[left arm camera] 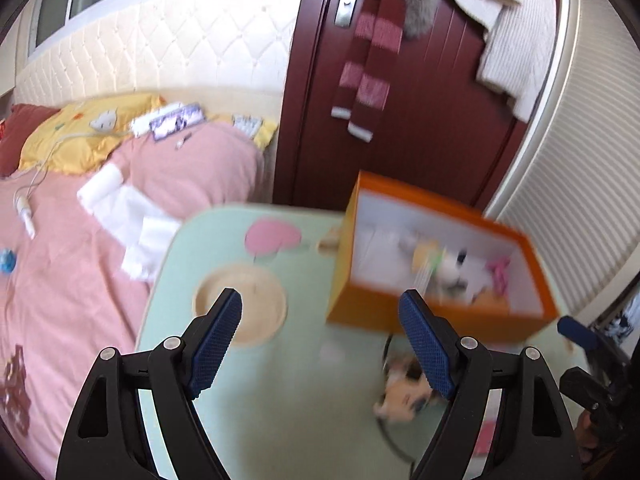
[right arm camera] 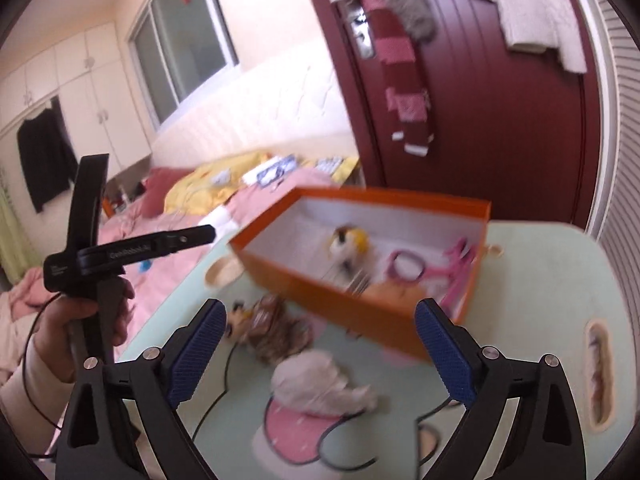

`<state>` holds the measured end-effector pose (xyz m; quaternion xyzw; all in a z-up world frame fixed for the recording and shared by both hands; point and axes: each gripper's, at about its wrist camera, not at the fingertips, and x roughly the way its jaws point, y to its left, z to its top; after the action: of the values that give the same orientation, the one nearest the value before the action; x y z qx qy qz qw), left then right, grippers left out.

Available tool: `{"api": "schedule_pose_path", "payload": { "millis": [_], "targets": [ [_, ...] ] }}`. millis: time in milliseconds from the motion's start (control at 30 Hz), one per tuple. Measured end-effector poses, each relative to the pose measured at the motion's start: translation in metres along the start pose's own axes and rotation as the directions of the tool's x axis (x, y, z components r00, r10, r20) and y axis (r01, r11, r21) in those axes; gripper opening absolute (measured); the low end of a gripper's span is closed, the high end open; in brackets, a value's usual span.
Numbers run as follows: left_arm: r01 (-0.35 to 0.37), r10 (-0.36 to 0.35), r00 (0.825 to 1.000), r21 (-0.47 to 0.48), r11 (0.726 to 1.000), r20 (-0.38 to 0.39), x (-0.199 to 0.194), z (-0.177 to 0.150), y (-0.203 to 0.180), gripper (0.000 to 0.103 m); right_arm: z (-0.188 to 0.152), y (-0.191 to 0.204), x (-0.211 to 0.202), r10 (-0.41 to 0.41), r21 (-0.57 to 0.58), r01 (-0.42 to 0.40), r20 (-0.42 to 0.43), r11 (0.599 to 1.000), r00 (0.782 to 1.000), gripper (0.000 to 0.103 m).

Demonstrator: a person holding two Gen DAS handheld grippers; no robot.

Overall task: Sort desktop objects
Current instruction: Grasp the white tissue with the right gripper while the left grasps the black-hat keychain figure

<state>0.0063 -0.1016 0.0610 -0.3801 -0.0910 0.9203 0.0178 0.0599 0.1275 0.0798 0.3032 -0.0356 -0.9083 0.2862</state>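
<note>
An open orange box (left arm camera: 400, 312) (right arm camera: 360, 312) stands on the pale green table (left arm camera: 288, 392) (right arm camera: 540, 280). Inside it lie a small plush toy (right arm camera: 346, 244), a purple ring (right arm camera: 406, 266) and a pink item (right arm camera: 456, 264). On the table in front of the box lie a brown patterned toy (right arm camera: 272, 328) (left arm camera: 404, 392) and a crumpled white tissue (right arm camera: 320, 380). My left gripper (left arm camera: 322, 344) is open above the table, left of the box front. My right gripper (right arm camera: 320, 356) is open over the white tissue and the brown toy. Both views are blurred by motion.
A bed with a pink cover (left arm camera: 72, 240) runs along the table's left side, strewn with tissues and a cable. A dark red door (left arm camera: 420, 100) with hanging scarves stands behind the table. A round wooden inlay (left arm camera: 256, 304) sits in the tabletop. A hand (right arm camera: 80, 320) holds the left gripper's handle.
</note>
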Motion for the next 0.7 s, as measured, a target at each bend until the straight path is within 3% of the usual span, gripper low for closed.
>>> {"api": "schedule_pose_path", "payload": {
  "millis": [133, 233, 300, 333, 367, 400, 700],
  "targets": [
    [-0.006, 0.005, 0.999, -0.014, 1.000, -0.040, -0.001, -0.029, 0.002, 0.081, -0.018, 0.022, 0.017, -0.015, -0.066, 0.009, -0.090, 0.998, 0.996, 0.086],
    [0.043, -0.045, 0.998, -0.049, 0.998, -0.052, -0.004, -0.041, 0.001, 0.081, -0.022, 0.029, 0.035, -0.079, -0.109, 0.063, -0.147, 0.992, 0.986, 0.082],
    [0.075, -0.079, 0.996, -0.061, 0.995, -0.050, -0.004, -0.044, -0.004, 0.081, -0.023, 0.029, 0.045, -0.115, -0.133, 0.094, -0.167, 0.987, 0.979, 0.073],
    [0.092, -0.095, 0.994, -0.065, 0.994, -0.046, -0.005, -0.044, -0.006, 0.081, -0.023, 0.029, 0.050, -0.132, -0.144, 0.107, -0.178, 0.984, 0.975, 0.068],
    [0.107, -0.109, 0.993, -0.063, 0.992, -0.040, -0.005, -0.045, -0.009, 0.081, -0.023, 0.028, 0.055, -0.139, -0.147, 0.110, -0.203, 0.983, 0.969, 0.045],
    [0.118, -0.120, 0.992, -0.057, 0.991, -0.038, -0.007, -0.045, -0.013, 0.081, -0.024, 0.027, 0.061, -0.142, -0.147, 0.110, -0.227, 0.983, 0.963, 0.032],
    [0.135, -0.131, 0.989, 0.076, 0.988, -0.063, 0.013, -0.037, -0.045, 0.081, -0.024, 0.003, 0.052, -0.077, -0.002, 0.078, -0.229, 0.997, 0.971, 0.032]
  ]
}}
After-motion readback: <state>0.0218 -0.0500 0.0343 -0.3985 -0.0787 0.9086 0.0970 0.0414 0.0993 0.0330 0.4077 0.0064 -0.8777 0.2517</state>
